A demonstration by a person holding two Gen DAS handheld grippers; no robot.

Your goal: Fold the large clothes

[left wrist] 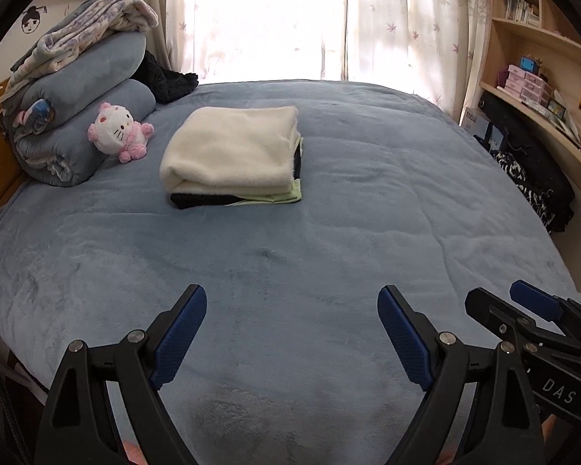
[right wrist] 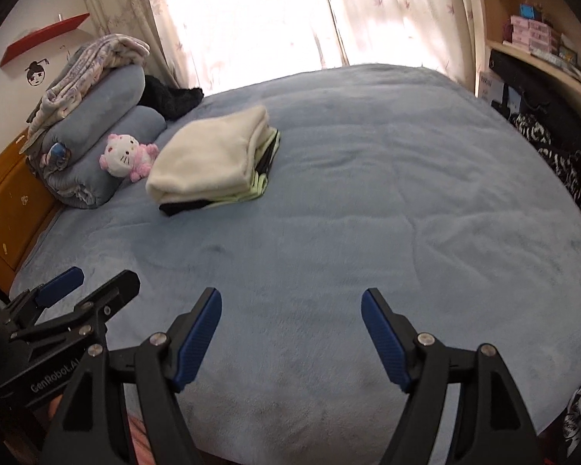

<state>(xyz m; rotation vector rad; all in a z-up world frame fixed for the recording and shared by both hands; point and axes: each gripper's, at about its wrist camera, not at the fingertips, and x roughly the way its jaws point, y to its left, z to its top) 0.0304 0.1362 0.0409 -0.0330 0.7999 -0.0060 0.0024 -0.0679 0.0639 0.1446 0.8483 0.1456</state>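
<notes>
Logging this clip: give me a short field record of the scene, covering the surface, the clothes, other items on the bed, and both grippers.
surface: bed with a blue-grey fleece cover
clothes: folded stack, cream fleece on top, pale green and black pieces beneath
beside stack: pink and white plush toy leaning on rolled blue blankets
left gripper: open, empty, over the near bed edge
right gripper: open, empty, alongside the left
fold status: stack looks finished; no unfolded garment visible on the bed

Blown-out window (left wrist: 263, 19) backlights the room; sharp frames, fisheye-bent, dark corners
</notes>
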